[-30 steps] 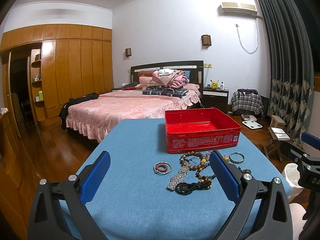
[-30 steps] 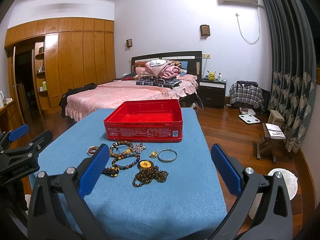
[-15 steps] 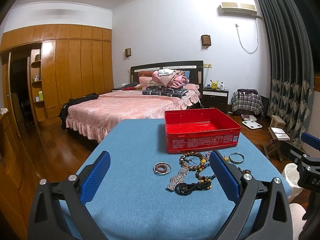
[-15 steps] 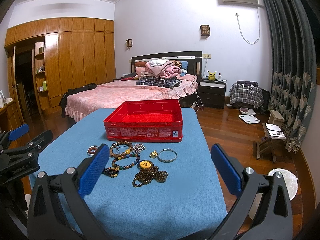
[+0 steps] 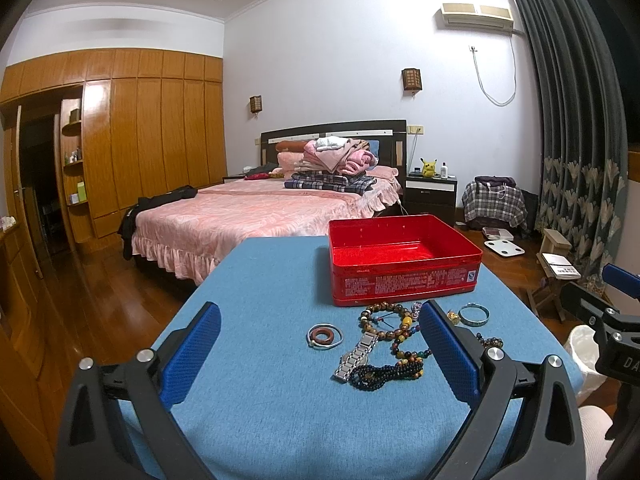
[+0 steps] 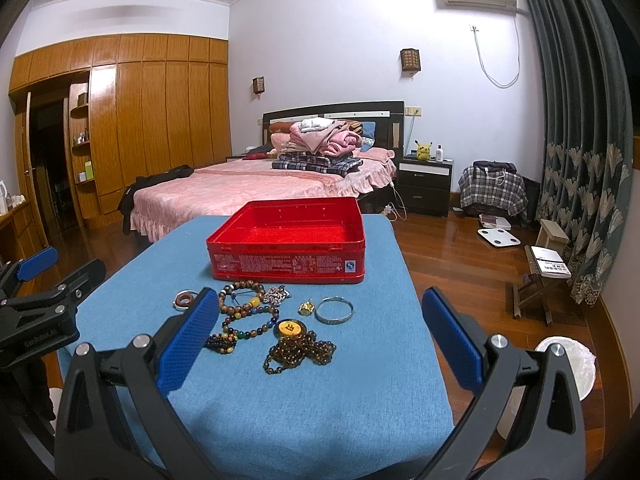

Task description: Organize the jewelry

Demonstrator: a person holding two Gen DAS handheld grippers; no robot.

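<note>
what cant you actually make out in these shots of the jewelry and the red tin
- Left wrist view: beaded bracelets partly hidden behind the left gripper's finger.
- Right wrist view: red ring partly hidden by the right gripper's finger.
- Both views: red tin label print too small to read.

pink bed [image 5: 256,216], wooden wardrobe [image 5: 152,140], nightstand [image 6: 424,184]

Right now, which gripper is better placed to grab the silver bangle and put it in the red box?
Probably the right gripper. The silver bangle lies between its open jaws; in the left view it sits beyond the left gripper's right finger. The red box looks empty.
</note>
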